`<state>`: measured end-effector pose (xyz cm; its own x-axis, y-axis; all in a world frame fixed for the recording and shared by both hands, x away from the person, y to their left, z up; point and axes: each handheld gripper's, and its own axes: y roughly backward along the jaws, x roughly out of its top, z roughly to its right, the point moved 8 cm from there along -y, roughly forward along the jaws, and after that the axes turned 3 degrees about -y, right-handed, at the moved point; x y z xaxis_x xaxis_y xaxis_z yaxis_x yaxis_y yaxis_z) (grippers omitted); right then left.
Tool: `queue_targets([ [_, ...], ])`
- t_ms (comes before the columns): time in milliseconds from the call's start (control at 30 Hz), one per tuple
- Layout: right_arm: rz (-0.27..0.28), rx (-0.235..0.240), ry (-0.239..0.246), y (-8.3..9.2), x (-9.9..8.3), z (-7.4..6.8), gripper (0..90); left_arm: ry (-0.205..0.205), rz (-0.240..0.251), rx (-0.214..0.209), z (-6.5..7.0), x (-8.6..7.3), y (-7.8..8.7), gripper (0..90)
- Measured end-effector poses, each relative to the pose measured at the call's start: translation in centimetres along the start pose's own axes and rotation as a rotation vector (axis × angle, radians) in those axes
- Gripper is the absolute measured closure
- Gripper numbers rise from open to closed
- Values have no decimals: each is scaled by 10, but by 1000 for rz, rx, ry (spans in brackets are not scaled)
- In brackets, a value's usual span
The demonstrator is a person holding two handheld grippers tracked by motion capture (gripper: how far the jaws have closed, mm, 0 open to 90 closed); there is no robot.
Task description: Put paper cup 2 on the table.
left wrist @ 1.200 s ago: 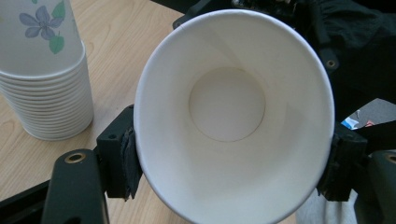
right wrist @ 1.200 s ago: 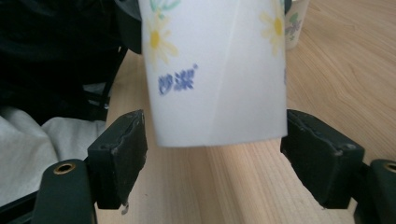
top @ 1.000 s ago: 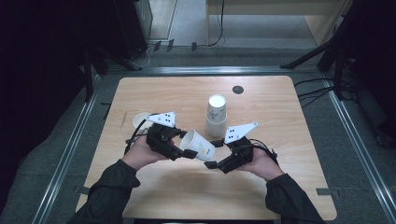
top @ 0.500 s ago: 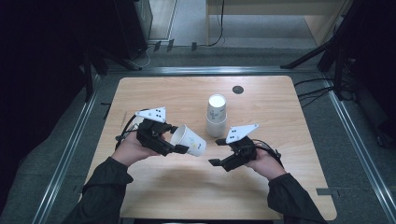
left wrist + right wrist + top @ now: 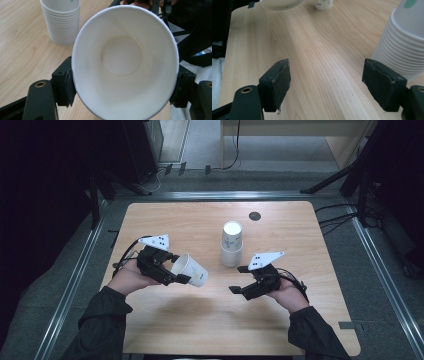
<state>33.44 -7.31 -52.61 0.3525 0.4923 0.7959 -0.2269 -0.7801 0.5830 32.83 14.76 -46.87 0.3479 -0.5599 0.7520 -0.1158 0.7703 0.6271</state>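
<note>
A white paper cup (image 5: 192, 270) with a green print lies tilted on its side above the wooden table (image 5: 300, 235), at the left. My left gripper (image 5: 177, 271) is shut on its rim. In the left gripper view I look straight into the cup's empty inside (image 5: 122, 55), with the pads (image 5: 68, 85) pressing the rim from both sides. A stack of paper cups (image 5: 231, 245) stands mouth down at the table's middle. My right gripper (image 5: 237, 280) hovers open just right of the stack's front, nothing between its jaws (image 5: 327, 82).
A single printed cup (image 5: 323, 4) stands on the table far off in the right gripper view, beside the held cup's base (image 5: 279, 3). The stack (image 5: 404, 42) rises close at that view's right. A black round plug (image 5: 254, 216) sits near the table's far edge.
My left gripper has carried the cup to the left, away from the right gripper, which was close to the cup's base a second ago. The right hand has barely moved.
</note>
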Motion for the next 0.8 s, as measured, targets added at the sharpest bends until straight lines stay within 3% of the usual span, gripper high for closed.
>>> queue_targets([
  [133, 10, -16, 6, 5, 0, 2, 234, 10, -6, -1, -4, -9, 7, 251],
  [400, 45, -58, -23, 15, 4, 12, 234, 23, -28, 55, -11, -24, 21, 251],
  [800, 27, -69, -19, 19, 1, 17, 234, 56, -99, 134, -20, -52, 43, 250],
])
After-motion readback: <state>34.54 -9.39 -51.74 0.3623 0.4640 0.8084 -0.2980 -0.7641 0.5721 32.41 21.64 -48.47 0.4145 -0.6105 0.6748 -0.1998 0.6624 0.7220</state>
